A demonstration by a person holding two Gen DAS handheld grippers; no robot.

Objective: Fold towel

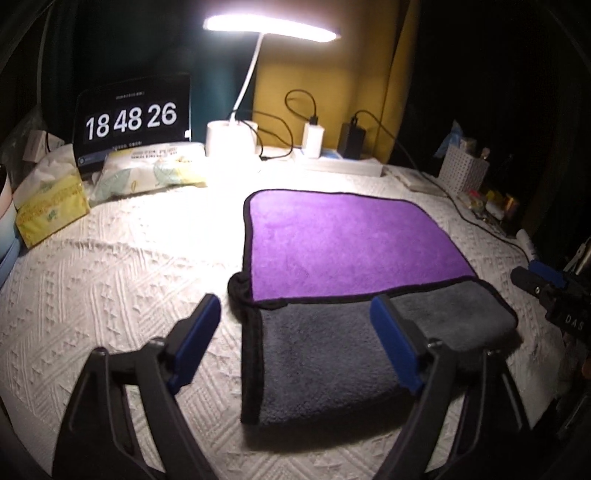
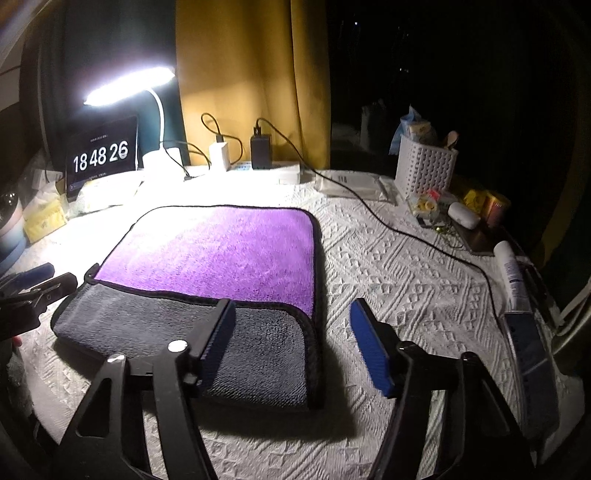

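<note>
A purple towel [image 1: 343, 240] with black trim and a grey underside lies on the white textured cloth [image 1: 129, 266]. Its near part is folded over, showing a grey band [image 1: 325, 354]. My left gripper [image 1: 295, 332] is open and empty, its fingers straddling the towel's near left corner above the grey band. In the right wrist view the towel [image 2: 221, 254] lies ahead on the left. My right gripper [image 2: 293, 343] is open and empty over the towel's near right corner. The right gripper's tip also shows in the left wrist view [image 1: 546, 288], at the right edge.
At the back stand a lit desk lamp [image 1: 269, 26], a clock screen [image 1: 131, 118], tissue packs [image 1: 51, 210], chargers with cables [image 1: 314, 138] and a white basket [image 2: 424, 166]. A black cable [image 2: 424, 243] crosses the cloth right of the towel. A white tube [image 2: 511, 273] lies at the right.
</note>
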